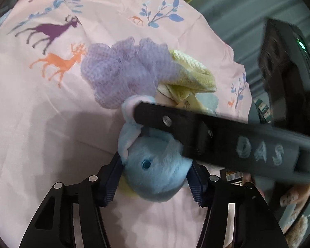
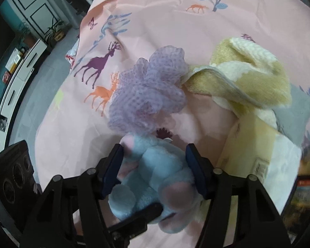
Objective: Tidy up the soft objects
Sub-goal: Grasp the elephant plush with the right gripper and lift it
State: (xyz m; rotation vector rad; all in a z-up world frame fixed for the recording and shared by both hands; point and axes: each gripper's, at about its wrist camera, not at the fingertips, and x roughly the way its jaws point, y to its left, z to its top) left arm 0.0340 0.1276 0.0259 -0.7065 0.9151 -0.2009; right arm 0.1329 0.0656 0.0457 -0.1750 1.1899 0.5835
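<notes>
A blue plush toy (image 1: 155, 171) with pink ears lies on the pink deer-print sheet (image 1: 41, 113). My left gripper (image 1: 153, 179) is shut on its head. My right gripper (image 2: 155, 169) is shut on its body (image 2: 155, 175), and one right finger (image 1: 196, 128) crosses the left wrist view over the toy. A purple mesh bath pouf (image 1: 124, 72) lies just beyond the toy; it also shows in the right wrist view (image 2: 148, 91). A yellow and cream towel (image 2: 248, 76) lies bunched to the right of the pouf and touches it.
The sheet's edge drops to a grey floor (image 2: 51, 66) on the left. A white cabinet (image 2: 16, 78) and a potted plant (image 2: 55, 31) stand beyond. A cream cloth with a label (image 2: 258, 155) lies at the right.
</notes>
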